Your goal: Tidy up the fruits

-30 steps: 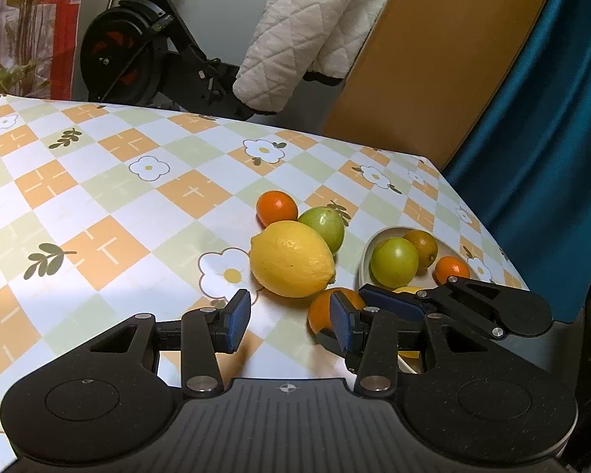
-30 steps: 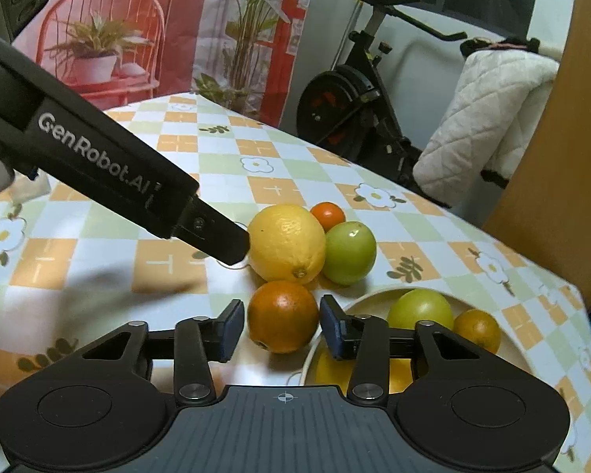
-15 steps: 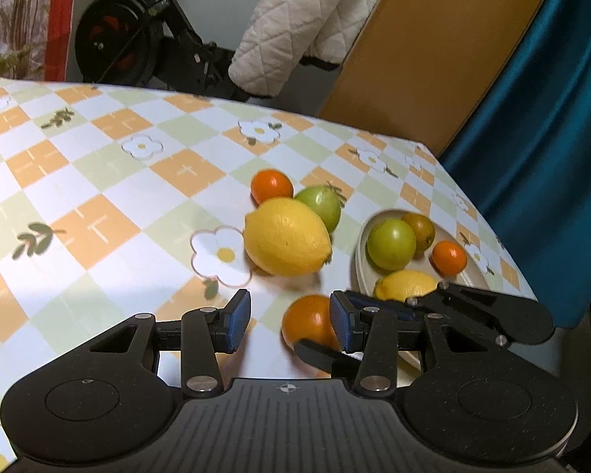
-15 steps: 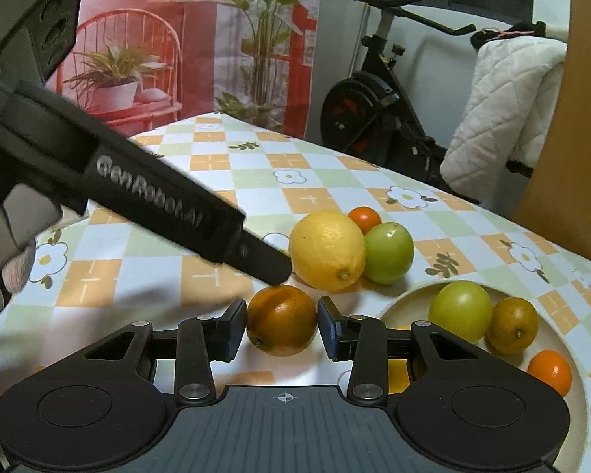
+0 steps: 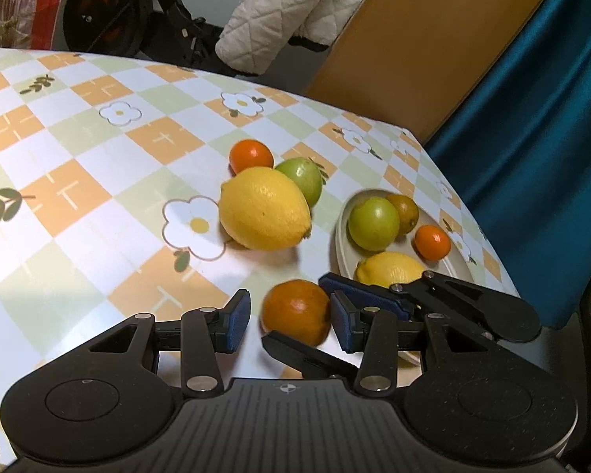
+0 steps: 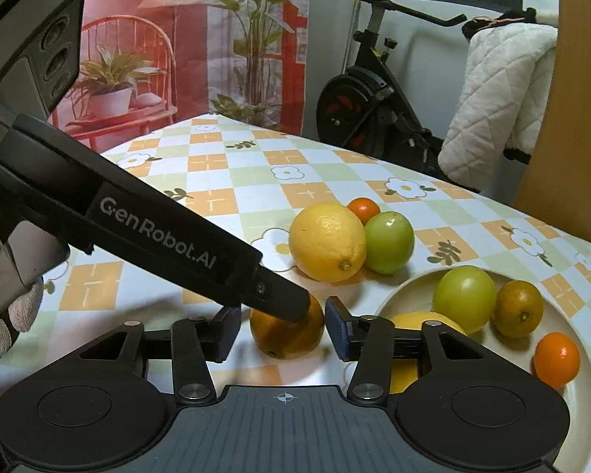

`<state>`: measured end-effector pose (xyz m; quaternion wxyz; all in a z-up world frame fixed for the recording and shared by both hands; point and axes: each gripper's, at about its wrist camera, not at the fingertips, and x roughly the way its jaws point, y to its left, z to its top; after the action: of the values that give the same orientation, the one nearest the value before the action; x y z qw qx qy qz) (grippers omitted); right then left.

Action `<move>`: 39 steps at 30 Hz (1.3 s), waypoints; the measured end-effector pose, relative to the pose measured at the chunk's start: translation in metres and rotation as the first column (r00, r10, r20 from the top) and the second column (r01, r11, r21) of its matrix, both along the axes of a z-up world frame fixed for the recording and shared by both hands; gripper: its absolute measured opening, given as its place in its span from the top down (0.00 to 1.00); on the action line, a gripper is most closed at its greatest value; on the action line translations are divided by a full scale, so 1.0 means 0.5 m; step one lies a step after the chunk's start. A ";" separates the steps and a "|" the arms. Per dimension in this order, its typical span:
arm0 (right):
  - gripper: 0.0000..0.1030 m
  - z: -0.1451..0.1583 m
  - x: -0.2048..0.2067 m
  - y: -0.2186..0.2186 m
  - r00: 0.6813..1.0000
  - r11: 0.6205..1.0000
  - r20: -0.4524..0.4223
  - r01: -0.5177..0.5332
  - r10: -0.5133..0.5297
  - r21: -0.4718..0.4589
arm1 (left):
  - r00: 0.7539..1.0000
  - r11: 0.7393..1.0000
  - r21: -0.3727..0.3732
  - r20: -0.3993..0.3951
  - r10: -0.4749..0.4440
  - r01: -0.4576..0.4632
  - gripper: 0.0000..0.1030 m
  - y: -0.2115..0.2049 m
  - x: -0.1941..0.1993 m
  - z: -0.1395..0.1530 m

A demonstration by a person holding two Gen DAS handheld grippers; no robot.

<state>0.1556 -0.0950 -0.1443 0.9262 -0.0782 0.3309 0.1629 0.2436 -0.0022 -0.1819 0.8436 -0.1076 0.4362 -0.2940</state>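
A dark orange [image 6: 285, 335] lies on the checked cloth just left of the cream plate [image 6: 500, 358]. My right gripper [image 6: 283, 333] straddles it with its jaws opening, and a gap shows at the left pad. My left gripper [image 5: 290, 323] is open around the same orange [image 5: 295, 311], and one of its fingers [image 6: 283, 301] lies across the fruit's top. The plate [image 5: 409, 252] holds a green fruit [image 5: 374, 222], a lemon [image 5: 390, 270] and two small oranges. Farther out, a big lemon [image 5: 264, 209], a green fruit [image 5: 301, 179] and a small orange [image 5: 250, 155] sit on the cloth.
The table's right edge runs close behind the plate, with a teal curtain [image 5: 532, 118] and a wooden board [image 5: 413, 39] beyond. An exercise bike [image 6: 374, 98] and a white quilted jacket [image 6: 496, 94] stand past the far edge. A gloved hand [image 6: 4, 323] holds the left gripper.
The right gripper's pads, which pressed on the dark orange, have spread off it. The left gripper has closed in until its finger lies over the orange.
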 end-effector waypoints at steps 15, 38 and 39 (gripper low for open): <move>0.58 -0.007 -0.003 0.012 1.000 1.000 0.007 -0.003 0.003 -0.023 | 0.999 0.999 -0.040 -0.006 0.033 -0.033 0.52 0.022 -0.008 -0.017; 0.62 -0.007 -0.012 0.021 1.000 1.000 0.013 0.004 -0.003 -0.026 | 0.998 0.996 -0.063 0.017 0.064 -0.063 0.59 0.029 -0.034 -0.002; 0.62 -0.002 -0.013 0.019 1.000 1.000 0.023 0.005 -0.005 -0.023 | 0.998 0.996 -0.061 0.027 0.064 -0.062 0.59 0.028 -0.037 0.005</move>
<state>0.1488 -0.0853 -0.1454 0.9294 -0.0898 0.3223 0.1560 0.2253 0.0117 -0.1794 0.8550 -0.1422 0.4113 -0.2819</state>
